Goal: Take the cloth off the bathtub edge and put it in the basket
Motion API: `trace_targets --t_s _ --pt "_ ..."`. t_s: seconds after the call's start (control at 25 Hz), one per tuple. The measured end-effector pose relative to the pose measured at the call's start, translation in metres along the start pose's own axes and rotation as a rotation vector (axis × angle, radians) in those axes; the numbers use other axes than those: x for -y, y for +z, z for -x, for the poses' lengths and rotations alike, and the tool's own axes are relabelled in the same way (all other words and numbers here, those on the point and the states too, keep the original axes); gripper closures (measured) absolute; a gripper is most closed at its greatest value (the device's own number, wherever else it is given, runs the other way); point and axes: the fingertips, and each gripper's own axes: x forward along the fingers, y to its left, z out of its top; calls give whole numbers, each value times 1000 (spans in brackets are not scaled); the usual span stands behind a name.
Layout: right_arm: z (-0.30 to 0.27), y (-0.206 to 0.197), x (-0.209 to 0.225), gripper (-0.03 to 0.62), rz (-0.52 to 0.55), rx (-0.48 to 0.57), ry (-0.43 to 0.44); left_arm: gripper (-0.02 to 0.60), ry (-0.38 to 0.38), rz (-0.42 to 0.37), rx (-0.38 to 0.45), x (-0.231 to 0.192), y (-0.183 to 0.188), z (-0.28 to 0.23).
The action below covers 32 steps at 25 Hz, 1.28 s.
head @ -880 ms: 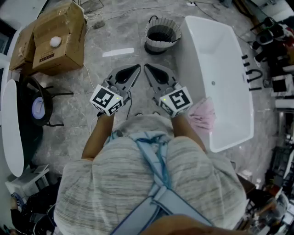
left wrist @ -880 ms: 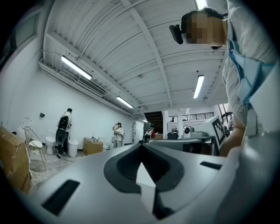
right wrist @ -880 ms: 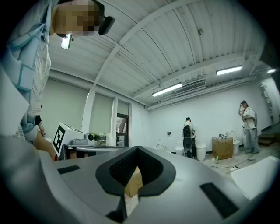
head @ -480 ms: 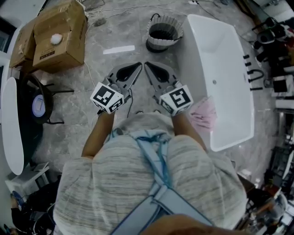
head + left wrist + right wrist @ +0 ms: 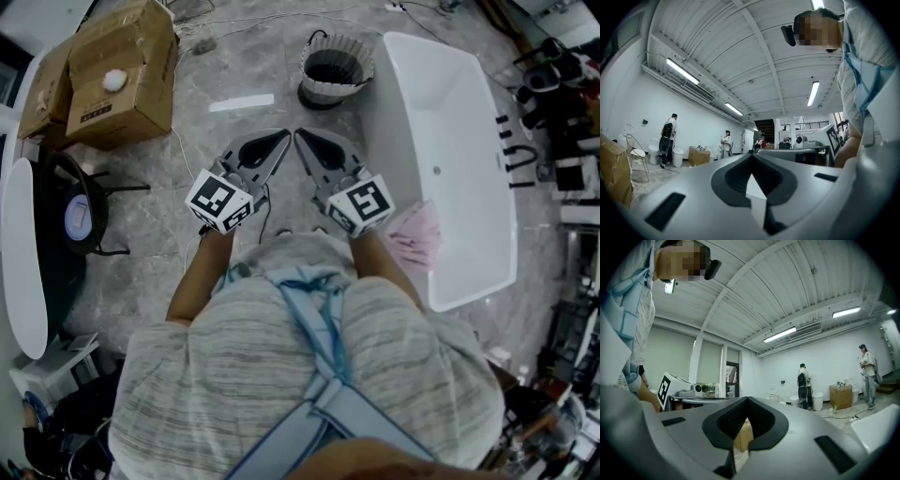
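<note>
A person held the left gripper [image 5: 278,141] and right gripper [image 5: 302,138] level over the floor, tips close together, each with its jaws shut together on nothing. The pink cloth [image 5: 413,234] lay draped over the bathtub [image 5: 469,292] edge beside the right arm, well apart from the basket [image 5: 324,91] at the tub's far end

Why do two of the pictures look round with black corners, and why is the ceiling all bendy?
Left gripper view: the wide-angle lens curves the white ceiling beams and leaves black corners. Right gripper view: the same round bending, and the long ceiling strip lights glare plain white. Head view: soft, even light with no hard shadows, and the white bathtub looks sharp and almost straight.
</note>
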Motion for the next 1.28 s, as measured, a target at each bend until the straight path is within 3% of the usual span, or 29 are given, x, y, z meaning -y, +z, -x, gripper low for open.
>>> trace_targets --t_s 0.72,0.96,1.28 --pt "-14 -13 12 591 -44 -31 -19 580 -13 24 -9 -18 -10 -12" --pt "0 -14 38 592 -9 -40 -50 580 -30 32 -8 -16 -12 -34" --pt "44 -17 91 592 -44 -42 -106 580 -59 36 -32 10 -20 -88"
